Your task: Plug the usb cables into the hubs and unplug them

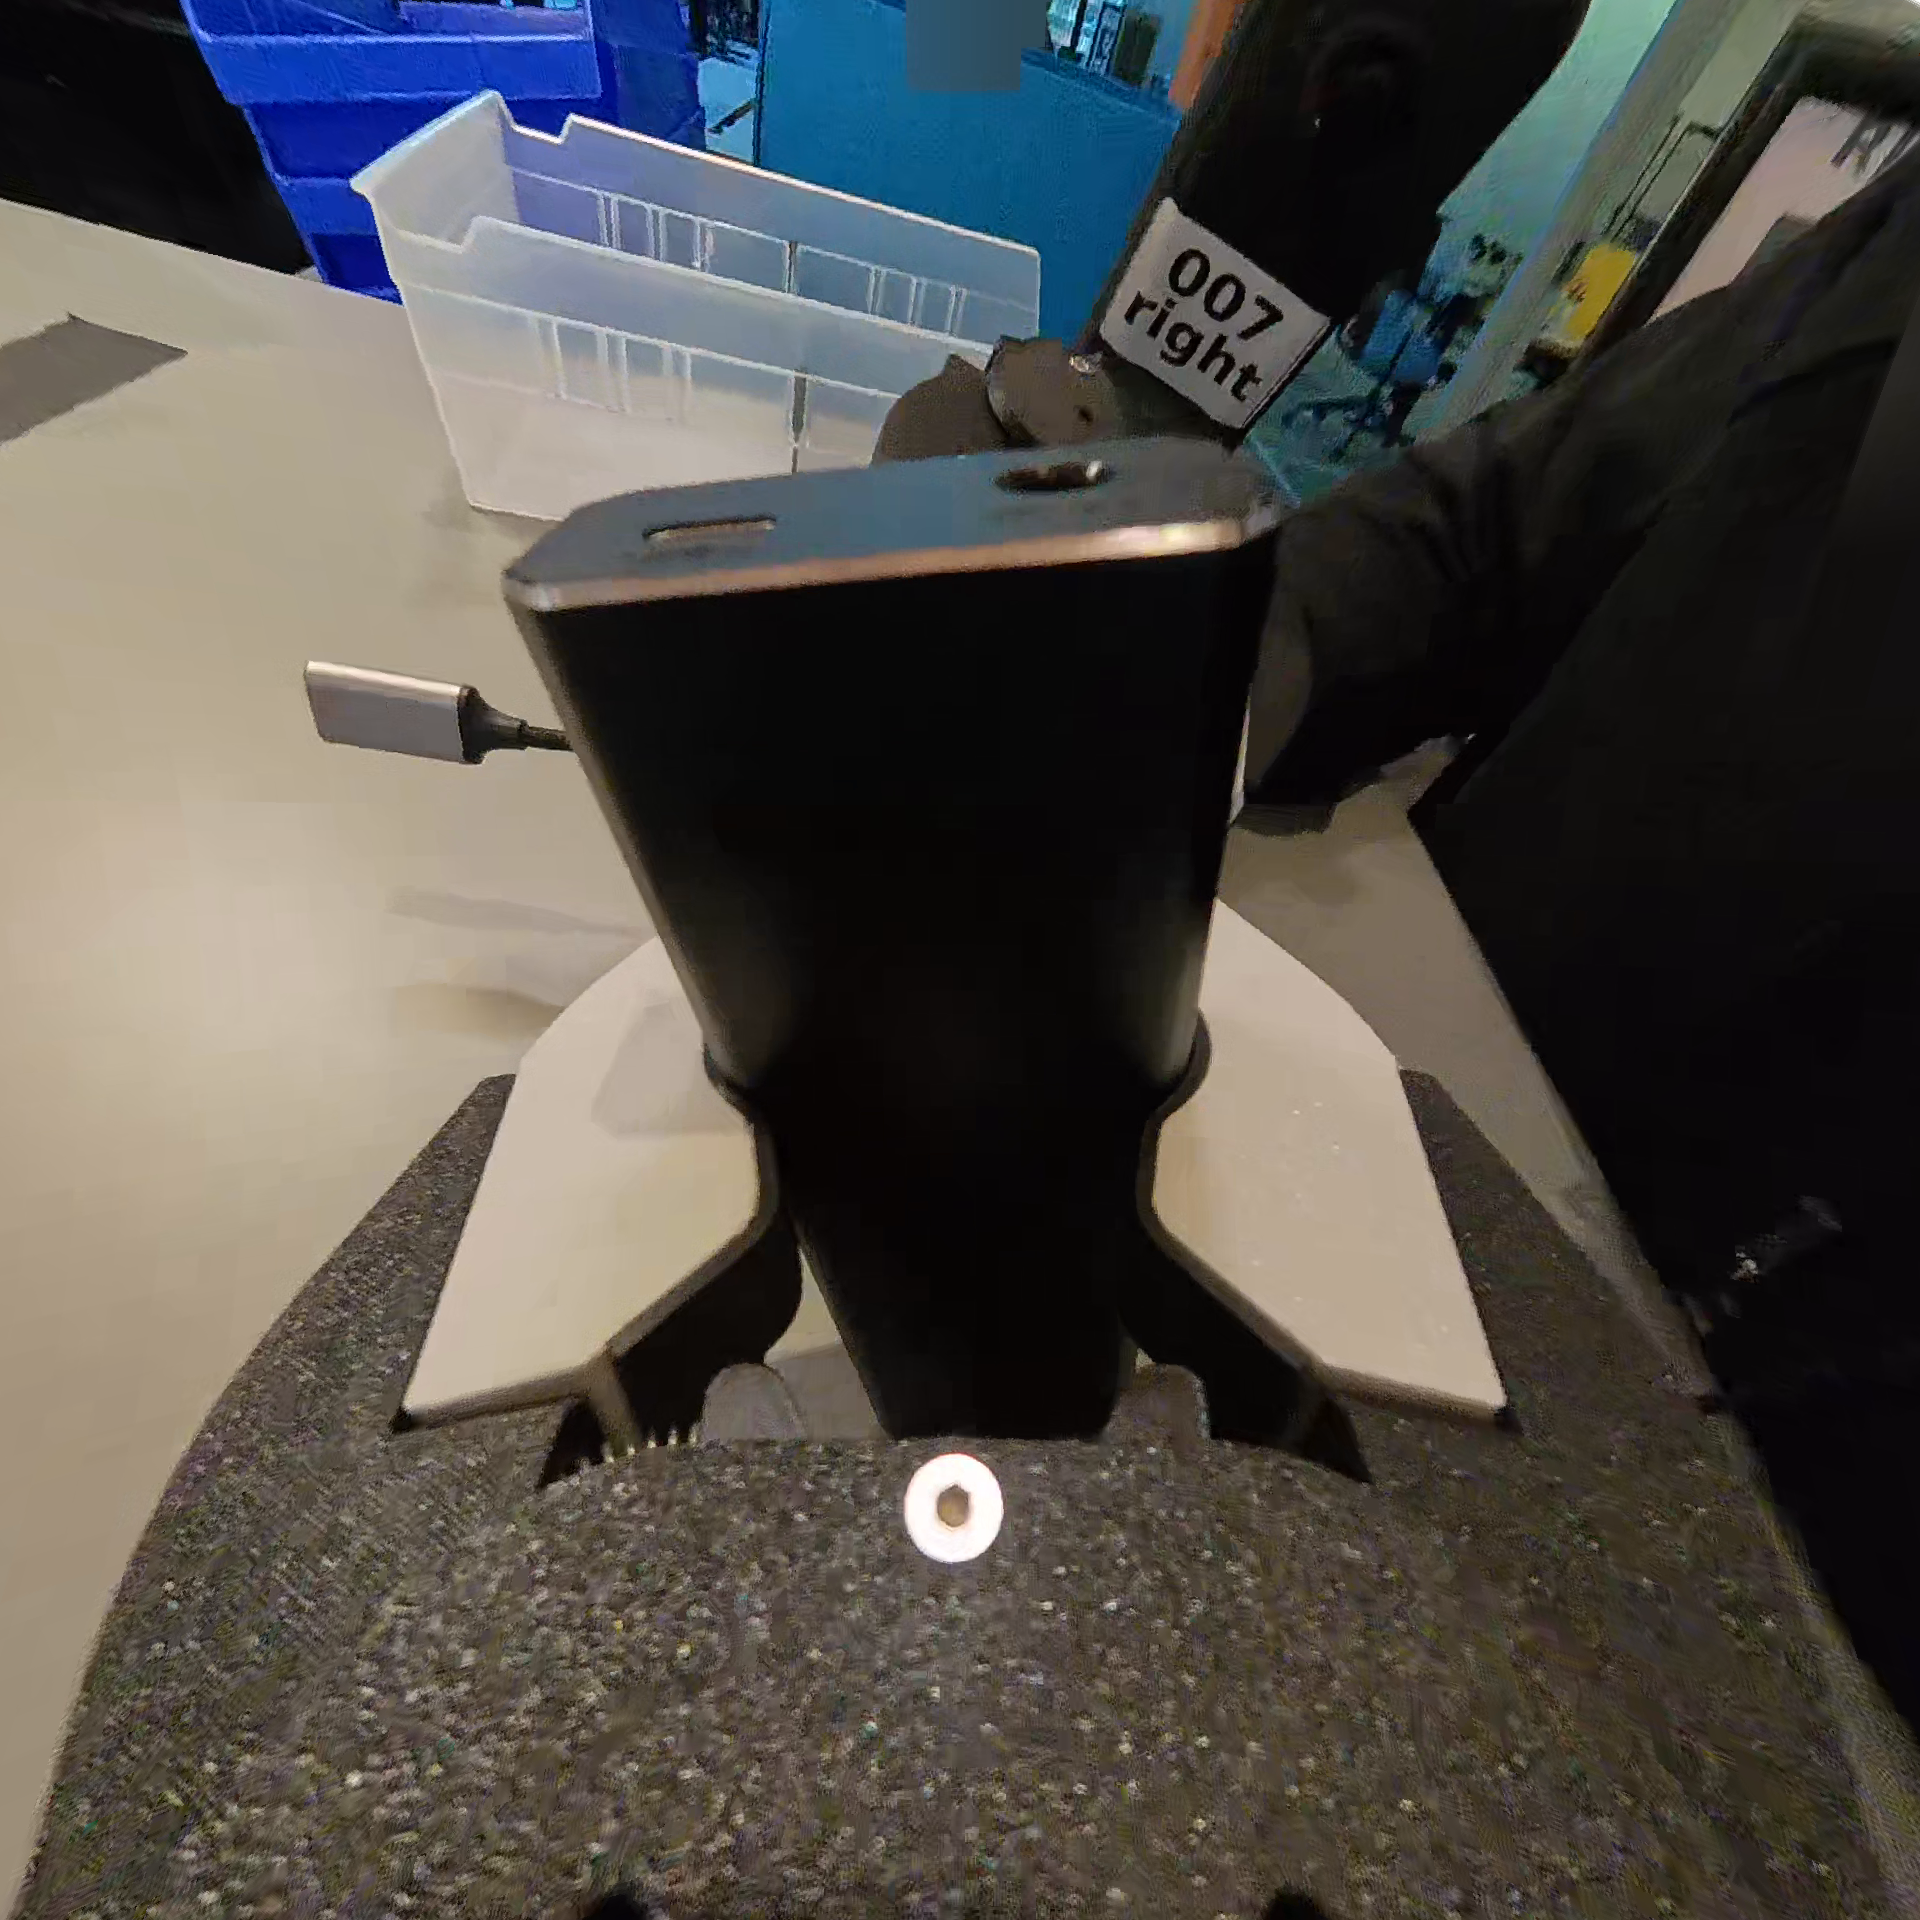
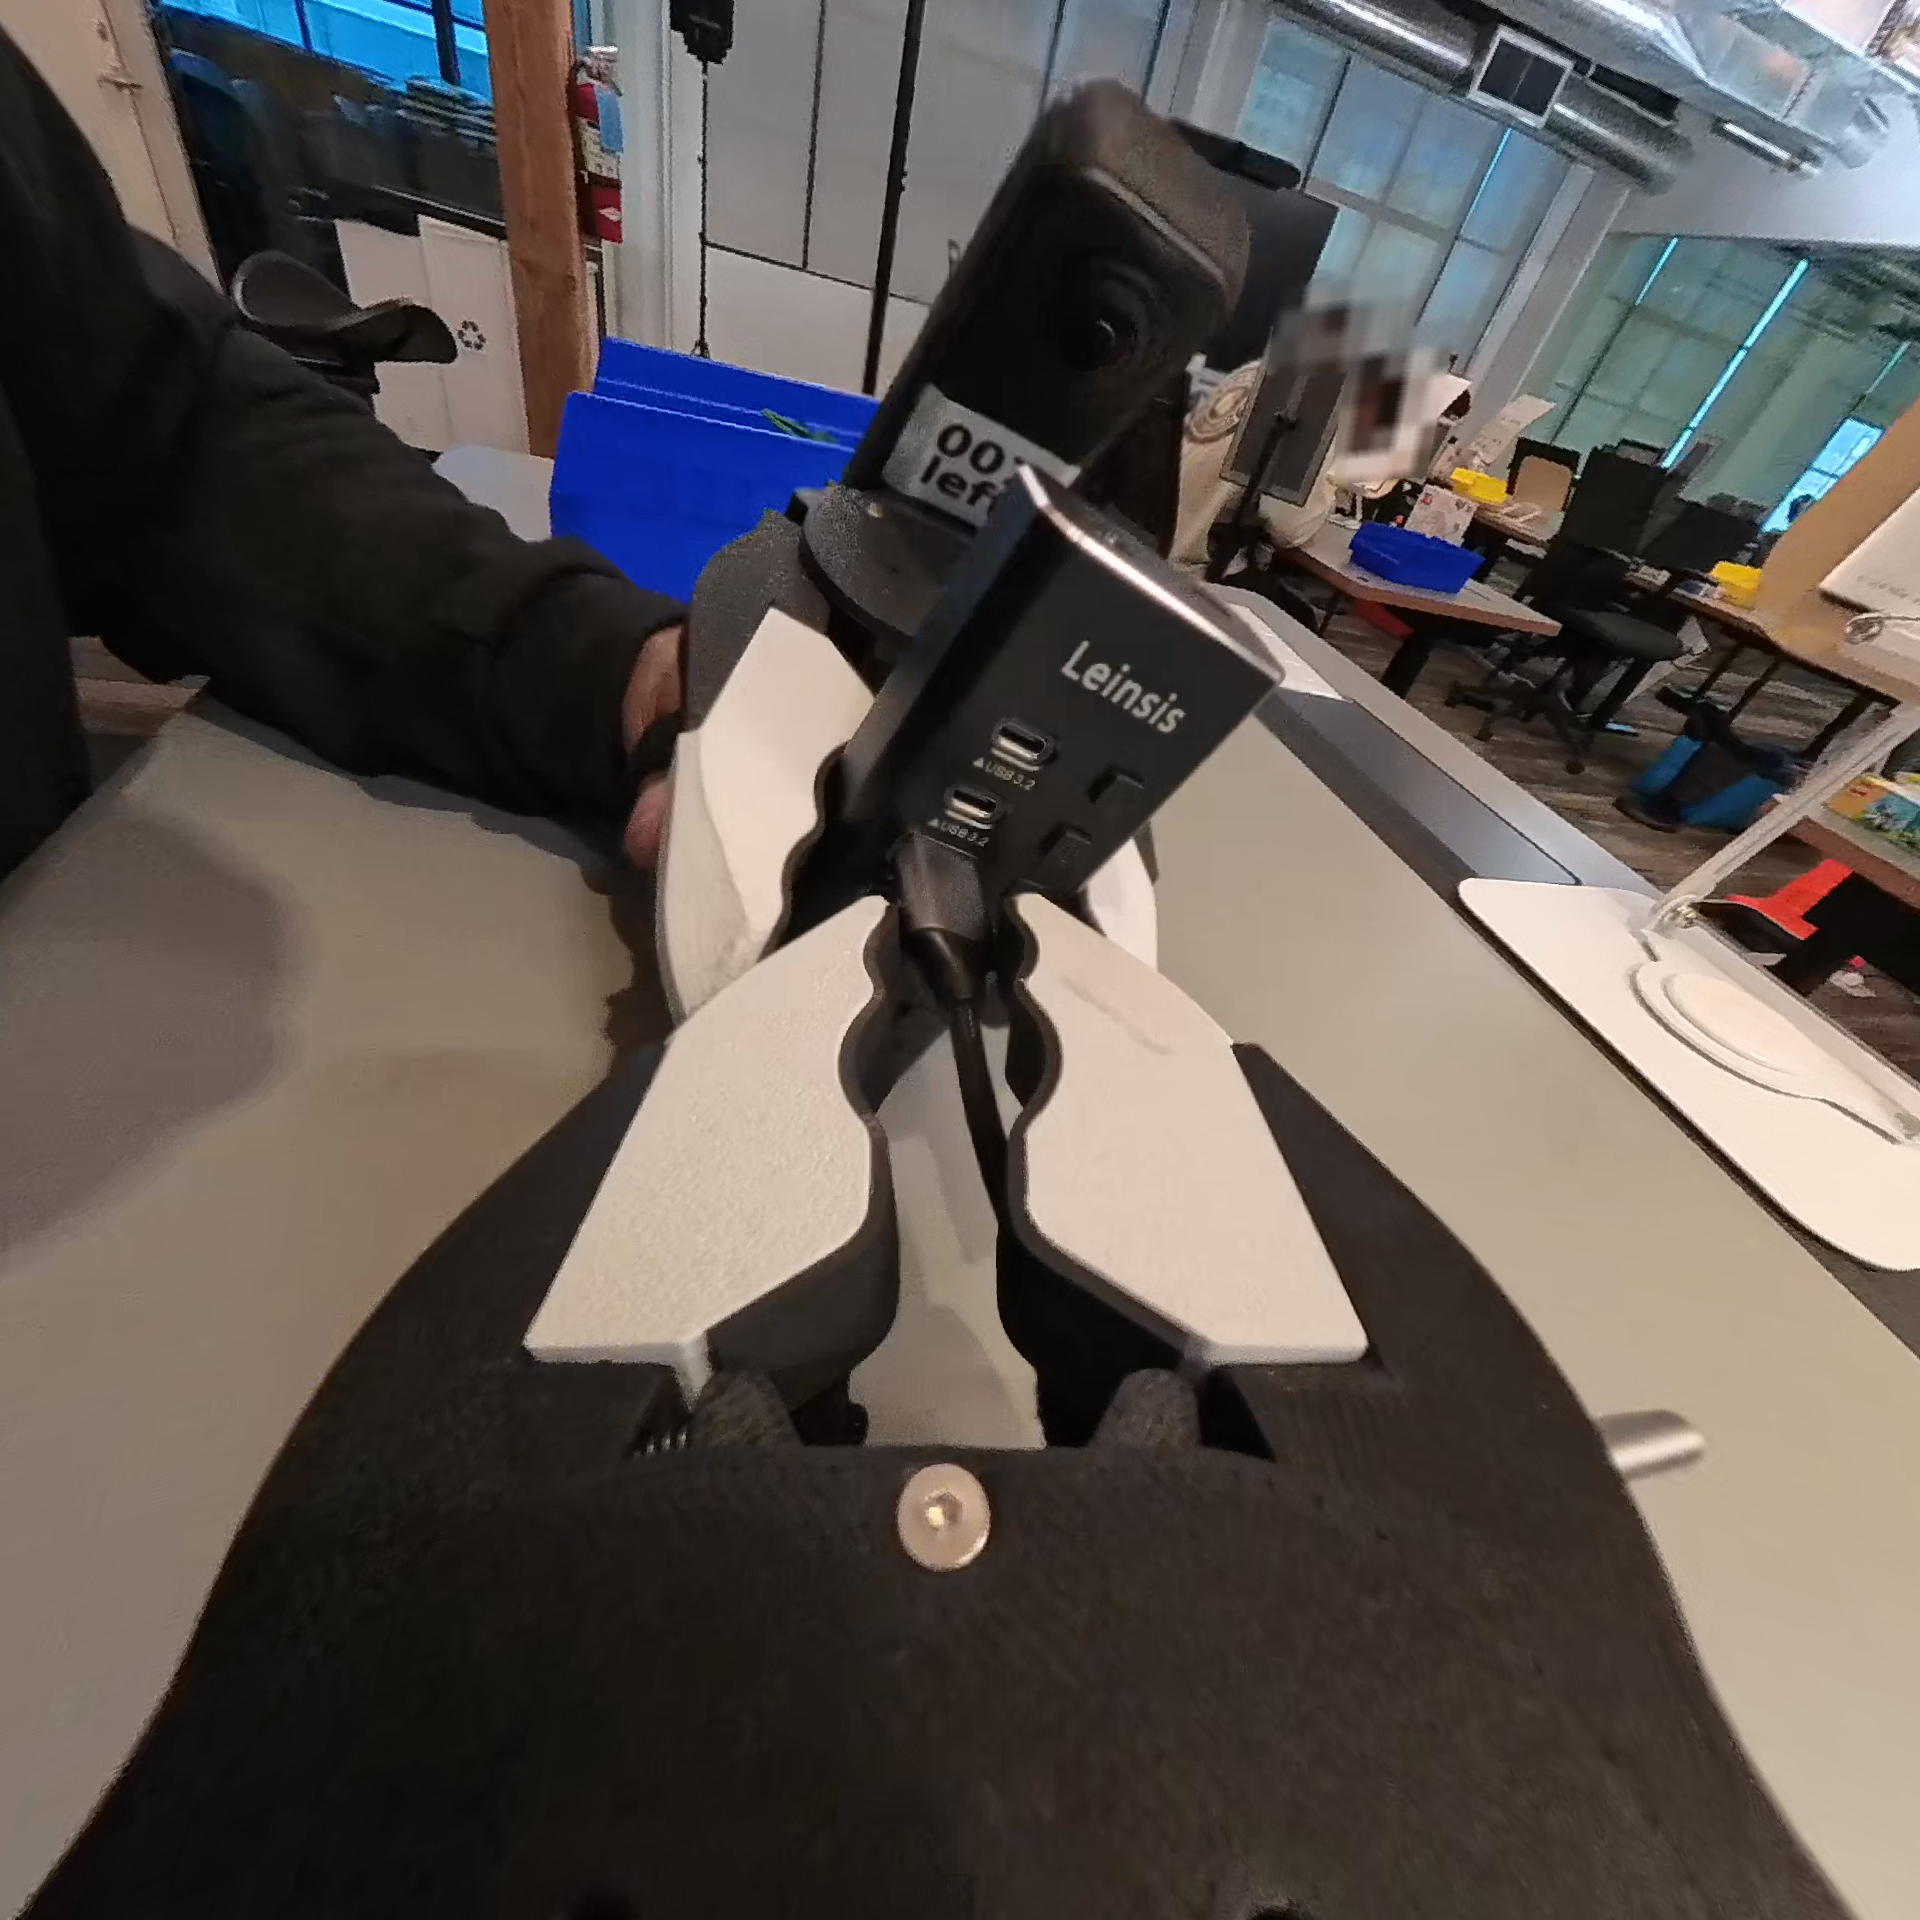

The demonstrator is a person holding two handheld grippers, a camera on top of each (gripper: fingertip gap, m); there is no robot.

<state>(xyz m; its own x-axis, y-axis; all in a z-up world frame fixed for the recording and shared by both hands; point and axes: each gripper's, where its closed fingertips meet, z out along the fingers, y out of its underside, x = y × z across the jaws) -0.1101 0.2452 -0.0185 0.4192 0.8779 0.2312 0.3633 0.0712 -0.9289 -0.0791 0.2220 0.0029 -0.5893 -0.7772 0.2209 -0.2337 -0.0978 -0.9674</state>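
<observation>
My left gripper (image 1: 956, 1049) is shut on a black USB hub (image 1: 914, 790) and holds it upright above the table. A grey USB connector (image 1: 390, 712) on a short black cable sticks out to the left from behind the hub. In the right wrist view the hub (image 2: 1081, 665) shows its port face, with the left gripper's white fingers (image 2: 727, 769) around it. A black USB plug (image 2: 940, 883) sits in the hub's lowest port, and its cable (image 2: 982, 1101) runs back between my fingers. My right gripper (image 2: 951, 935) is closed around this plug.
A grey table (image 1: 208, 935) lies below. A clear plastic bin (image 1: 675, 332) stands at the back, with blue crates (image 1: 416, 104) behind it. A black sleeve (image 1: 1662, 727) fills the right side. A white lamp base (image 2: 1714, 1039) sits on the table's right edge. Both grippers' tips are close together, under 4 cm apart.
</observation>
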